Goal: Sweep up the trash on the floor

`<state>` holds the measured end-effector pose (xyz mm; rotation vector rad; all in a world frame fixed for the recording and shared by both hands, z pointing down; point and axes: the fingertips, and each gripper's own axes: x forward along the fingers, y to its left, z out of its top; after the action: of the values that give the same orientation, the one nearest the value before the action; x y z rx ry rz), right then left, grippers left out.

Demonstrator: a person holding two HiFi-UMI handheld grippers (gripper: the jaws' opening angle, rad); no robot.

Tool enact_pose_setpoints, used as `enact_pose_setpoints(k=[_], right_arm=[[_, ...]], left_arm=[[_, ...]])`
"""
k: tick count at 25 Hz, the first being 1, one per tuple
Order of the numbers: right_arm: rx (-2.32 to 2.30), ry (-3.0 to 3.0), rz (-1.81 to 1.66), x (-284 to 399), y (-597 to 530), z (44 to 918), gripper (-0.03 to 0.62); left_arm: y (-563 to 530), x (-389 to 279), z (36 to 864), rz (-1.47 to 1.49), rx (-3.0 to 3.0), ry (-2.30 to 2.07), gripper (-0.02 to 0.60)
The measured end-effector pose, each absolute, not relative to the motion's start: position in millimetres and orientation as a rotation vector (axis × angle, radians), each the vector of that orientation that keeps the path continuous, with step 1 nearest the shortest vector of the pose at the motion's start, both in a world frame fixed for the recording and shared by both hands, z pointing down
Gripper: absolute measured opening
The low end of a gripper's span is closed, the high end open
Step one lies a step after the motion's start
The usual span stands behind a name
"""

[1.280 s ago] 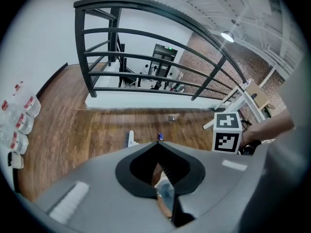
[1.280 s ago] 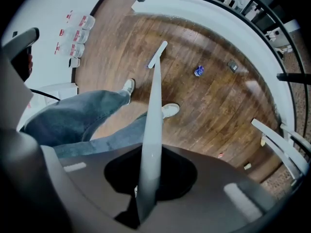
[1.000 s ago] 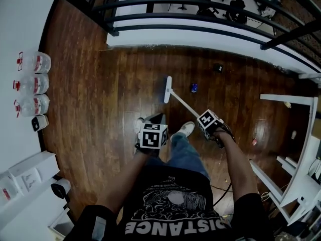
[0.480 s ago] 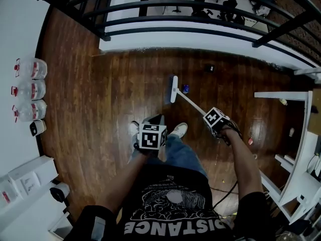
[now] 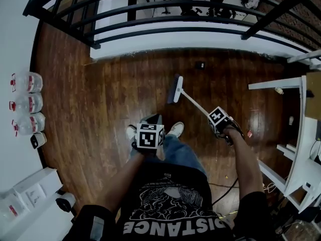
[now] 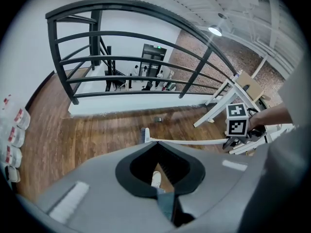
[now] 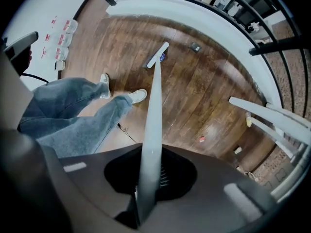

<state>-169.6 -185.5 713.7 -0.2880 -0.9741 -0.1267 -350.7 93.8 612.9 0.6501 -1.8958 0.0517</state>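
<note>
Stands with both shoes [image 5: 175, 129] well back from the broom head [image 5: 175, 88], on its near side. Holds the left gripper [image 6: 155, 144] low between the shoes, just as far short of the broom head, tongs drawn together on nothing by the look of the left gripper view; probably parks it there to stay clear of the stroke. Carries the right gripper [image 7: 151, 152] further out and to the right, tongs clamped on the broom handle [image 7: 151, 110] at its upper end, far up from the broom head, seemingly for reach and leverage. Passes by a reddish scrap [image 5: 249, 133] well to the right of the broom head and nearer than it, close to the white frame [image 5: 281, 84]. Slants the handle down and away so as to set the broom head flat on the wooden floor [image 5: 115, 114]. Traps a small blue scrap [image 7: 162, 57] right against the broom head, touching or very nearly, at its right-hand face in the right gripper view; cannot be made out in the head view. Leaves a small dark scrap [image 5: 199, 65] lying a little beyond the broom head, toward the black railing [image 5: 165, 19]. Looks like mid-sweep, with most of the litter not yet gathered. Calls next for drawing the blue scrap along without letting it slip round the end of the broom head
</note>
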Motion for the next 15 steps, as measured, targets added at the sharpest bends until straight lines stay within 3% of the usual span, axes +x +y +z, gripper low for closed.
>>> enact_pose_setpoints(k=[15], right_arm=[[-0.178, -0.974, 0.060, -102.2, -211.9, 711.2, 0.026]], left_arm=[[40.8, -349.6, 610.8, 0.165, 0.801, -1.836, 0.005]])
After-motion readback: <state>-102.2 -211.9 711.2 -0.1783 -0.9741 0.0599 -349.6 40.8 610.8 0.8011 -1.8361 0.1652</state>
